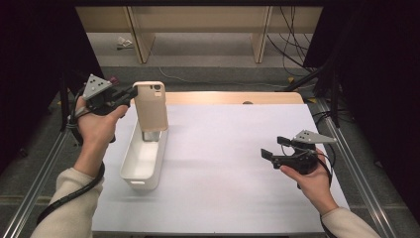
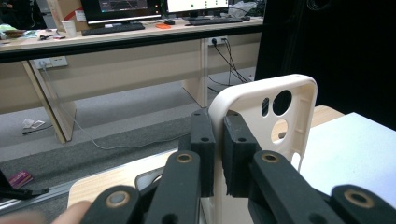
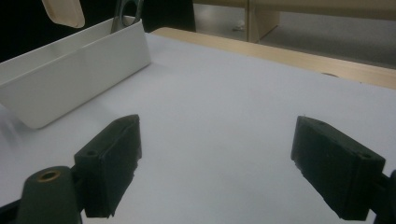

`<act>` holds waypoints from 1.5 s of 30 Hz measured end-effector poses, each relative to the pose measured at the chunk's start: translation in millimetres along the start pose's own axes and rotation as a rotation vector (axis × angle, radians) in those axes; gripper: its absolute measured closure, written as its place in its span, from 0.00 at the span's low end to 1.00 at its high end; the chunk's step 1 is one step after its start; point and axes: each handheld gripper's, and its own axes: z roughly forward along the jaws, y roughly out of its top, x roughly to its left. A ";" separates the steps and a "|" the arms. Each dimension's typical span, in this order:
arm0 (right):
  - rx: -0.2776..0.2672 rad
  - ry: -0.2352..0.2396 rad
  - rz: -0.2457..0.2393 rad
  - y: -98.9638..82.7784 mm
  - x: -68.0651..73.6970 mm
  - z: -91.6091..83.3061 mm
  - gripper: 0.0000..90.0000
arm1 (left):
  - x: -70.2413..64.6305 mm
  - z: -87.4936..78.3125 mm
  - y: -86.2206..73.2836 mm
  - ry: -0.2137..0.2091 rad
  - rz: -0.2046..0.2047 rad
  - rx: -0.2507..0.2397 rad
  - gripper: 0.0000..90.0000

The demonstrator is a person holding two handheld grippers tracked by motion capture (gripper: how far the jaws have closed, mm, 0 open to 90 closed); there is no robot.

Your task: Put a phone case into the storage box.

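Phone case (image 1: 150,105) of pale cream or beige plastic is the thing in hand; it is a thin rigid shell with rounded corners and a raised rim, and near its top end it has a large round cut-out, a smaller slot beside it and another round hole lower down, clearest in the left gripper view (image 2: 275,116); its back face looks smooth and matte, with no print that I can make out. The case stands upright in the air, its lower end hanging just over the far end of a white bin (image 1: 143,158), an oblong plastic box with low walls resting on the white sheet that covers the bench (image 1: 233,163); something metallic sits inside the bin under the case, too small to tell what. The left gripper (image 1: 130,94) pinches the case by its left edge near the top, one pad on each face of the rim, pressed tight. The right gripper (image 1: 275,148) hovers near the sheet at the right side of the bench, well apart from bin and case; its jaws are spread wide with only bare sheet between them (image 3: 215,172).
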 end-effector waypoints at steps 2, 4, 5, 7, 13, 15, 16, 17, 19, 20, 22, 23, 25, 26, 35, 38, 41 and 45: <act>0.000 0.000 0.000 0.0 0.0 0.0 0.19 | 1.5 0.4 0.2 0.003 0.002 0.001 0.93; -0.001 0.000 0.000 0.0 -0.2 -0.1 0.19 | 2.6 0.9 0.4 0.005 0.004 0.002 0.93; 0.000 -0.001 0.000 0.0 -0.2 -0.1 0.19 | 3.1 1.1 0.5 0.006 0.003 0.003 0.93; -0.003 -0.001 0.001 0.0 -0.3 -0.1 0.19 | 4.5 1.6 0.8 0.009 0.006 0.005 0.93; 0.000 -0.001 0.000 0.0 -0.2 0.0 0.19 | 7.7 3.4 2.4 0.016 0.008 0.009 0.93; 0.000 -0.001 0.000 -0.1 -0.2 0.0 0.19 | 8.5 4.2 2.9 0.015 0.006 0.010 0.93; 0.000 -0.001 0.000 -0.1 -0.2 0.0 0.19 | 8.9 4.4 3.1 0.016 0.005 0.010 0.93; 0.000 0.000 0.001 -0.1 -0.2 0.0 0.19 | 9.2 4.6 3.1 0.016 0.006 0.011 0.93; 0.000 0.000 0.000 -0.1 -0.3 -0.1 0.19 | 9.8 5.2 3.0 0.017 0.005 0.012 0.93; -0.001 0.000 0.001 -0.1 -0.5 -0.1 0.19 | 10.2 5.5 2.9 0.018 0.005 0.013 0.93; -0.002 -0.002 0.003 0.1 -0.5 -0.4 0.19 | 11.3 6.1 2.7 0.020 0.007 0.015 0.93; -0.002 -0.002 0.004 0.1 -0.6 -0.4 0.19 | 11.8 6.4 2.5 0.021 0.006 0.017 0.93; -0.002 -0.002 0.004 0.1 -0.5 -0.5 0.19 | 13.0 7.2 2.2 0.024 0.008 0.019 0.93; -0.002 -0.002 0.002 0.2 -0.4 -0.4 0.19 | 13.5 7.6 2.0 0.026 0.006 0.019 0.93; -0.001 0.001 0.002 0.0 -0.3 0.0 0.19 | 18.6 11.1 0.0 0.036 0.004 0.030 0.93; -0.001 0.001 0.001 -0.1 -0.3 0.0 0.19 | 19.6 12.7 -0.8 0.035 0.005 0.033 0.93; -0.001 0.001 0.001 -0.1 -0.4 0.0 0.19 | 21.1 14.7 -1.7 0.038 0.002 0.038 0.93; 0.000 0.001 0.000 -0.1 -0.2 0.1 0.19 | 22.4 16.6 -2.7 0.040 0.001 0.042 0.93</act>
